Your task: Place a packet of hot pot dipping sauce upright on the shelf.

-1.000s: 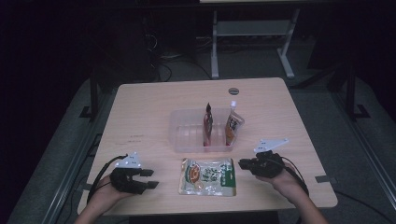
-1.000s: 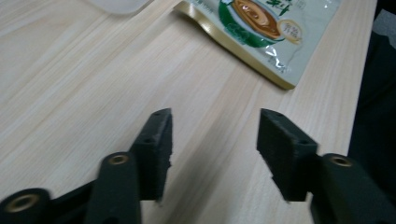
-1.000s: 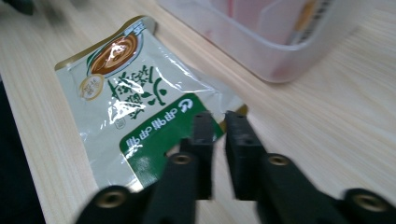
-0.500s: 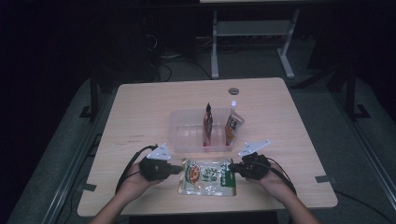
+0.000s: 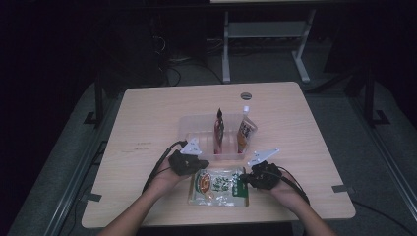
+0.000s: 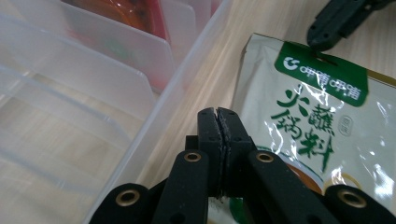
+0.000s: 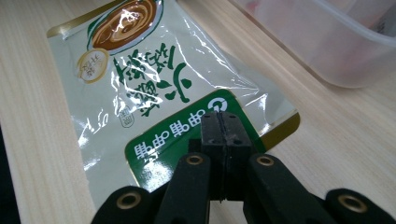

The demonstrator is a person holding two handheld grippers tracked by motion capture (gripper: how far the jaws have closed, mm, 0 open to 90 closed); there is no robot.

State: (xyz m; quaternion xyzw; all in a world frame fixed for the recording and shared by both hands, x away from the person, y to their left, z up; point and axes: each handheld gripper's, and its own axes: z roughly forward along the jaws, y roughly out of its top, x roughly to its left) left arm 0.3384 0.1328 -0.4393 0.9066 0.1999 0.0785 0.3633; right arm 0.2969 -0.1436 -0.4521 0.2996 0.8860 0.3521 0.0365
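1. We locate the sauce pouch (image 5: 219, 186): it lies flat on the tabletop (image 5: 147, 118), just in front of the clear divided bin (image 5: 196, 129), green header band toward the right gripper.
2. We note the bin already holds two upright packets, a dark one (image 5: 219, 132) and an orange one (image 5: 245, 132), each in a slot between dividers.
3. We check the left gripper (image 6: 218, 122): its fingers are clenched together with nothing between them, poised at the pouch's edge nearest the bin wall.
4. We check the right gripper (image 7: 226, 126): its fingers are likewise pressed together and empty, over the green header band.
5. We judge the step in hand to be lifting the pouch. We recommend parting the fingers first, then sliding one finger under the sealed edge.
6. We advise gripping the flat seal, not the glossy filled middle, which would likely slip.
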